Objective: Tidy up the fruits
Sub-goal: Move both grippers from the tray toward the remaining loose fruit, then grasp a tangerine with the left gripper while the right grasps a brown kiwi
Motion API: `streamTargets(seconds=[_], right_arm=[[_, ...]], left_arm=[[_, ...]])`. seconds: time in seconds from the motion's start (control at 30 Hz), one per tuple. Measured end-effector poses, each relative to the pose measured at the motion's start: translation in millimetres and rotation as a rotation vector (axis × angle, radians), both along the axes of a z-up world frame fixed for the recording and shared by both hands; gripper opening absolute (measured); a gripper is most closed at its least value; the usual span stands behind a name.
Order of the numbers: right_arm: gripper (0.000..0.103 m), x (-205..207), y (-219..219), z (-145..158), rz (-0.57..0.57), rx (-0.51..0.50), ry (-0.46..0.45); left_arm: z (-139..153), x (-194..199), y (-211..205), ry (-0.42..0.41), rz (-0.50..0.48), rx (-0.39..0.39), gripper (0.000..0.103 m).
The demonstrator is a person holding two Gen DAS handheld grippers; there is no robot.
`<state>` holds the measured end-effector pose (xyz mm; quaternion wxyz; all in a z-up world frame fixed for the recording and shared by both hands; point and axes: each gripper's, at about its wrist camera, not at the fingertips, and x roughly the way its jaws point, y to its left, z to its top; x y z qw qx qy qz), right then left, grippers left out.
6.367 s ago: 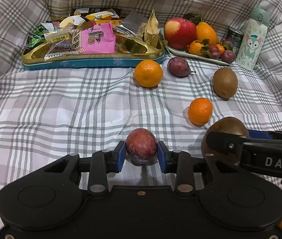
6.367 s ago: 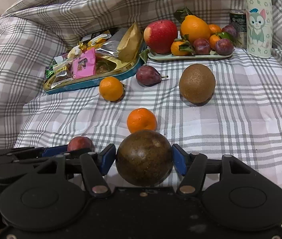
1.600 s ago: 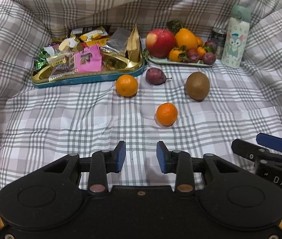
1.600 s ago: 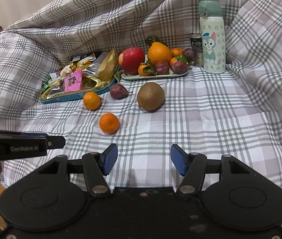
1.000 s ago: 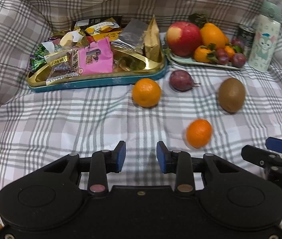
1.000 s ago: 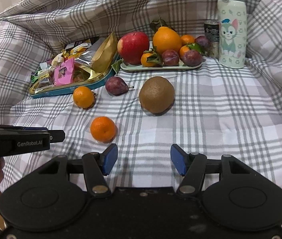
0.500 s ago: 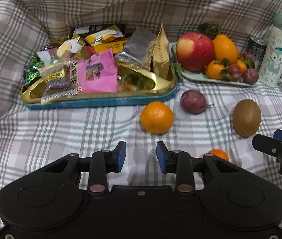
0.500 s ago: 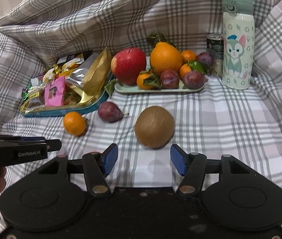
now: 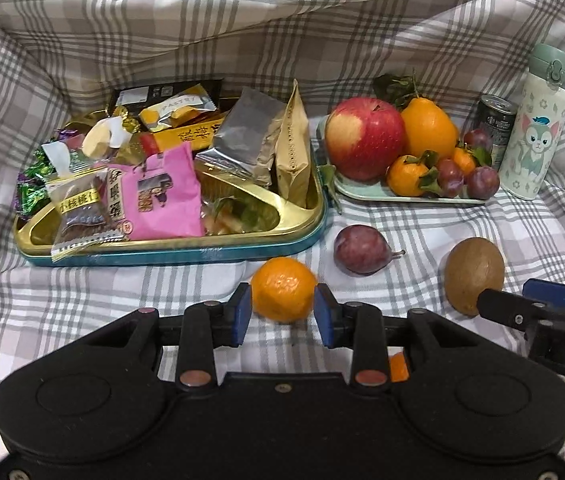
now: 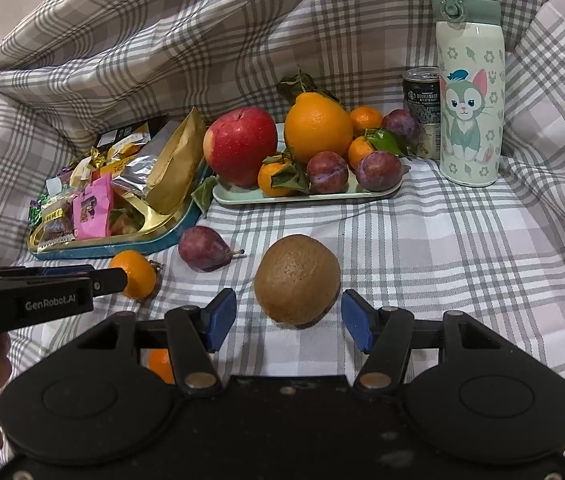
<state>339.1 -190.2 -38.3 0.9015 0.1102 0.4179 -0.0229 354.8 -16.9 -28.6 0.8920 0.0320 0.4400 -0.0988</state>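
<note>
L gripper [image 9: 281, 311] jaws narrow, straddling the mandarin [image 9: 283, 289] w/o clear contact; R gripper [image 10: 289, 322] jaws wide, kiwi [image 10: 297, 285] dead ahead between them, long axis crosswise

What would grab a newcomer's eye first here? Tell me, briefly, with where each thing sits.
The pale green plate at the back, piled with a big red apple, a large orange, plums and mandarins, draws the eye first. Left of it sits a gold tray heaped with snack packets. Up front, the left gripper frames a loose mandarin and the right gripper a brown kiwi.
</note>
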Motion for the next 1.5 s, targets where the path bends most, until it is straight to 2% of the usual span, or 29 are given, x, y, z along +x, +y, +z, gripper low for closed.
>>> streamTargets(seconds=[0.13,0.3,0.43,0.7,1.07,1.23,1.5], right_arm=[[0.063,-0.2,-0.8,-0.3,-0.006,0.0,-0.004],[0.063,1.3,-1.8,-2.0,-0.015,0.001,0.004],[0.063,2.8,-2.5,-4.2,-0.02,0.01,0.01],[0.063,4.7,-2.0,-6.3,-0.023,0.01,0.014],[0.063,4.4,-3.5,-7.5,-0.033,0.01,0.023],[0.063,4.0,-3.0,-7.9,-0.031,0.01,0.025],[0.063,3.6,-3.4,-8.7,-0.033,0.006,0.031]], left_arm=[[-4.9,4.3,-5.2,0.006,-0.013,0.004,0.043],[-9.2,8.9,-10.0,-0.026,0.008,0.038,0.043],[-11.5,12.0,-7.4,-0.029,0.022,0.036,0.045],[-15.3,16.3,-12.7,-0.02,0.041,0.069,0.051],[-20.6,28.1,-15.2,0.017,0.092,0.094,0.053],[-27.8,35.0,-11.2,0.078,0.098,0.048,0.053],[-23.7,30.2,1.0,0.051,0.095,-0.026,0.053]])
